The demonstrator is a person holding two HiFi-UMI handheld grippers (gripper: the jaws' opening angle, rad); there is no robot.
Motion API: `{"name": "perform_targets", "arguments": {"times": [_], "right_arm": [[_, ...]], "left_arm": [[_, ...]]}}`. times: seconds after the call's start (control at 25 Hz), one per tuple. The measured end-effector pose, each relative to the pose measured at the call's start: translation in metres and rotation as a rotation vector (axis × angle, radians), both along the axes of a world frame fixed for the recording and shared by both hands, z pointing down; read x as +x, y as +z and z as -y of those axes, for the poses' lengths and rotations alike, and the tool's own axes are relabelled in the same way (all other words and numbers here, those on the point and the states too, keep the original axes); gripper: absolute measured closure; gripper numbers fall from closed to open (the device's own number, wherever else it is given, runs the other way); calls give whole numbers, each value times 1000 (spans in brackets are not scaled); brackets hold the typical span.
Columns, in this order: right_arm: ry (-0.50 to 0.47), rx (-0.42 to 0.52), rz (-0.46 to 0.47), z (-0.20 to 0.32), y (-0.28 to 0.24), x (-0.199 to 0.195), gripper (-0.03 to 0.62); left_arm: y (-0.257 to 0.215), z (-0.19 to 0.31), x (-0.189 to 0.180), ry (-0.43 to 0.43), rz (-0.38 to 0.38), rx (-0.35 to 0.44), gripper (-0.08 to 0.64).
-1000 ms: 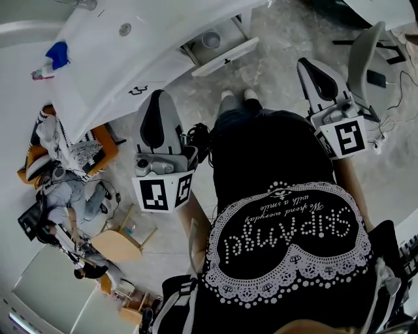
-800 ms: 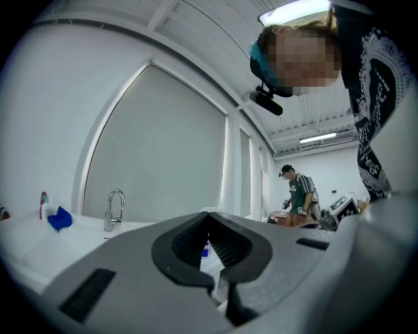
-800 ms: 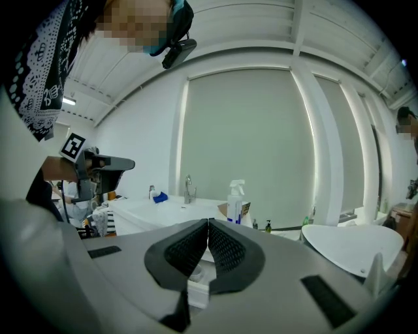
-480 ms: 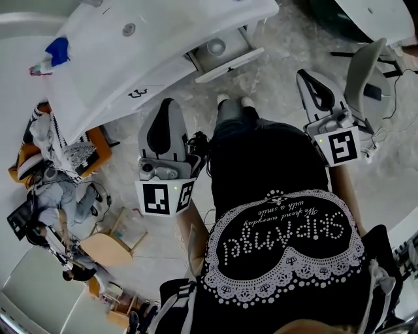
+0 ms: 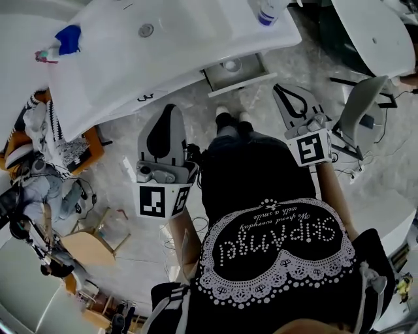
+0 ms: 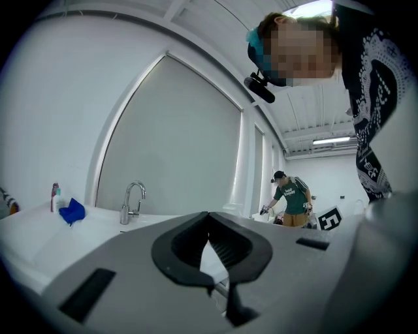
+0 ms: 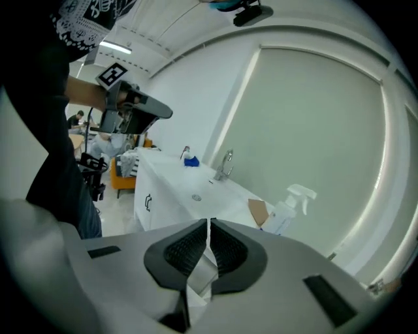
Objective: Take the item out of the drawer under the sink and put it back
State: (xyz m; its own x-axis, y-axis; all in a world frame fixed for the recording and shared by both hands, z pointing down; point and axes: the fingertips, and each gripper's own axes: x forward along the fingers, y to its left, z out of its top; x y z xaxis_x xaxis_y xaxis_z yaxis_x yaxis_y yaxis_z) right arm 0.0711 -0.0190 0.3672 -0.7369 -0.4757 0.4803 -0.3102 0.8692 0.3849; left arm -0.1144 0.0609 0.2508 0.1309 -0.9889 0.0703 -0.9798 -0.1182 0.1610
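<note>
A small, round, pale item [image 5: 230, 64] is sitting inside the open drawer [image 5: 245, 83] under the white sink worktop [image 5: 196, 45], which is carrying a blue cloth [image 5: 68, 36] and a spray bottle [image 5: 268, 12]. The left claw [image 5: 171, 108] and right claw [image 5: 278, 87] are hovering closed and empty above the marbled grey floor [image 5: 261, 107].

Spray bottle [image 7: 289, 210], blue cloth [image 5: 68, 37], faucet [image 6: 125, 209], orange chair [image 5: 96, 145].
</note>
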Motion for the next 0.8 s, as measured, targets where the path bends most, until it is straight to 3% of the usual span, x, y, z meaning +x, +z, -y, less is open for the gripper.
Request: {"name": "perform_targets", "arguments": {"times": [0.4, 0.8], "right_arm": [[-162, -16, -200, 21, 68, -54, 540], [-271, -36, -369, 32, 134, -78, 534]], "left_arm": [[6, 18, -34, -52, -31, -20, 555], [13, 11, -51, -87, -55, -57, 555]]}}
